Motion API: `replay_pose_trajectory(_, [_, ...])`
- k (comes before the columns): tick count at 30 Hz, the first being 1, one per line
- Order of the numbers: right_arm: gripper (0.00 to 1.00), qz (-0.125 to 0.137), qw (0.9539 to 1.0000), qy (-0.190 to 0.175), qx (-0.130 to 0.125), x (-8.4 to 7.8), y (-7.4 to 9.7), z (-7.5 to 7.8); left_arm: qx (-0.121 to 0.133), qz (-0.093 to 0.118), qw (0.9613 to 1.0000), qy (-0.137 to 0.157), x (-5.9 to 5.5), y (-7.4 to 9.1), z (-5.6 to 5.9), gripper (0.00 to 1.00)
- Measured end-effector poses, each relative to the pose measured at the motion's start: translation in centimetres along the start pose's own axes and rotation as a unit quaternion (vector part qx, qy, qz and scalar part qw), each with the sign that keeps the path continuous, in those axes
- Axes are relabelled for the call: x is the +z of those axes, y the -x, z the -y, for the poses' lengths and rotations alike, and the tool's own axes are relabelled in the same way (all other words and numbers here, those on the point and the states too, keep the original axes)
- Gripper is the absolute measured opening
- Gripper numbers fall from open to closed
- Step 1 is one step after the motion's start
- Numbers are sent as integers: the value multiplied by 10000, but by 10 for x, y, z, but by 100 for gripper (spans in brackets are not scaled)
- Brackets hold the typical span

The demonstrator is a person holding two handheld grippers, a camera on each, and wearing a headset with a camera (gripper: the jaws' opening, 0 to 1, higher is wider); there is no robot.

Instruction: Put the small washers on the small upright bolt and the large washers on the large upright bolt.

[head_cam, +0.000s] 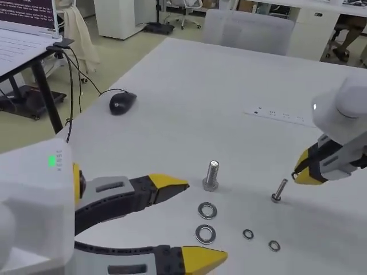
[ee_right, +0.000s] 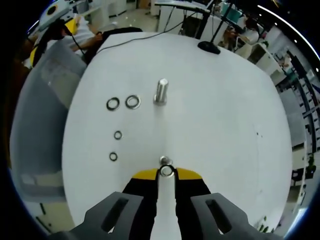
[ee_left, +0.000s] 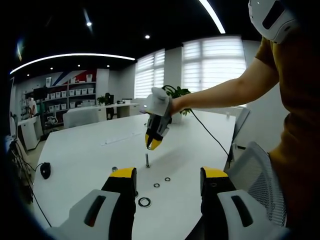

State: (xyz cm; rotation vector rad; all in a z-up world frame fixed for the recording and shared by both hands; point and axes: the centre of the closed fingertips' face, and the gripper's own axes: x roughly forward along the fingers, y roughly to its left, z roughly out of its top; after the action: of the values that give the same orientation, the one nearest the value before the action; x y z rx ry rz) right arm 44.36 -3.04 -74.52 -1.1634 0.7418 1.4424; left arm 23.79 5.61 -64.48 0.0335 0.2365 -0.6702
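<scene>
We note a smooth white worktable (head_cam: 172,86) bearing all the task hardware. The large bolt (head_cam: 212,175) stands on its hexagonal head, its threaded, bright-metal shank pointing up. At its 6 o'clock in the head view lie two large washers (head_cam: 207,210), flat steel rings, one just below the other and apart. At the large bolt's 4 o'clock stands the small bolt (head_cam: 279,190), a slimmer threaded pin, also on its head. At 6 to 7 o'clock of the small bolt lie two small washers (head_cam: 248,234), thin rings flat on the table and well apart from each other.

The left gripper (head_cam: 200,222) sits at 7 o'clock of the large bolt. Its black jaws with blunt yellow tips are spread wide and grasp nothing, and the large washers lie in line with the gap between the tips.

The right gripper (ee_right: 166,175) is at 2 o'clock of the small bolt, just beside its top. In the right gripper view its yellow-tipped jaws are drawn nearly together, and what we read as a third small washer (ee_right: 166,171), a tiny ring, is pinched between them directly behind the bolt end.

A rounded black mouse (head_cam: 122,102) with a cable rests at 10 o'clock of the large bolt
</scene>
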Motion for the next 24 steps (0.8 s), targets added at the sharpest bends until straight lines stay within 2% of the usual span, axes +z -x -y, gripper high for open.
replay_pose_trajectory(3, [12,-83,9999,76,39,-1,-4,1,9,22,10000,18,0,-2,-2,50])
replay_pose_trajectory(18, [12,-158,9996,187,170,1,-18,4,16,-95,9999,98,-8,-3,-7,50])
replay_pose_trajectory(24, [12,-243,9993,224,200,-2,-23,4,65,-55,9999,109,-7,-2,-10,50])
